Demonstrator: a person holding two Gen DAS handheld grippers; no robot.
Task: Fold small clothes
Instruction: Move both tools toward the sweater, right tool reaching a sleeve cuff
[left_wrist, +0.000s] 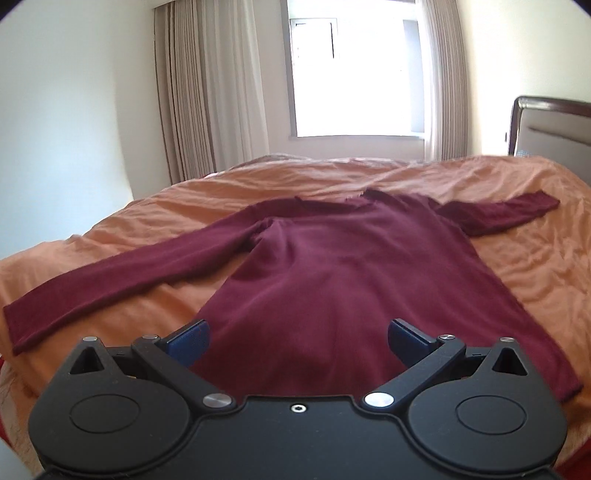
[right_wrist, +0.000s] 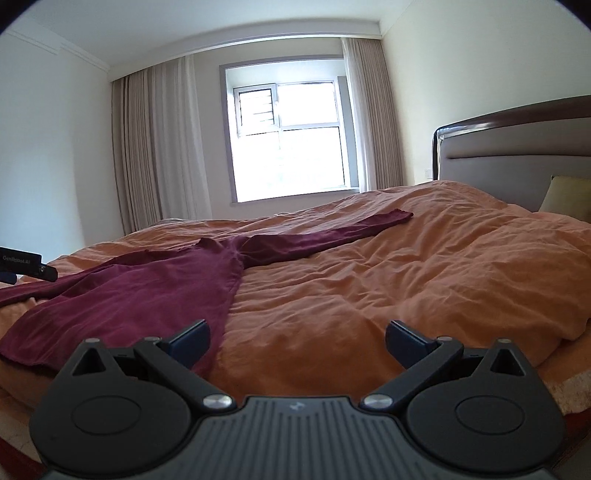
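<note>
A dark red long-sleeved sweater (left_wrist: 332, 266) lies flat on the bed, both sleeves spread out, its hem nearest me. My left gripper (left_wrist: 298, 341) is open and empty, hovering over the hem's middle. In the right wrist view the sweater (right_wrist: 147, 291) lies to the left, one sleeve reaching toward the middle of the bed. My right gripper (right_wrist: 297, 341) is open and empty, over the quilt just right of the sweater's hem corner. The left gripper's body (right_wrist: 22, 264) shows at that view's left edge.
A rumpled orange quilt (right_wrist: 406, 280) covers the bed. A padded headboard (right_wrist: 517, 147) with a yellow pillow (right_wrist: 569, 197) stands at the right. A bright window (right_wrist: 291, 140) with beige curtains (right_wrist: 162, 147) is behind the bed.
</note>
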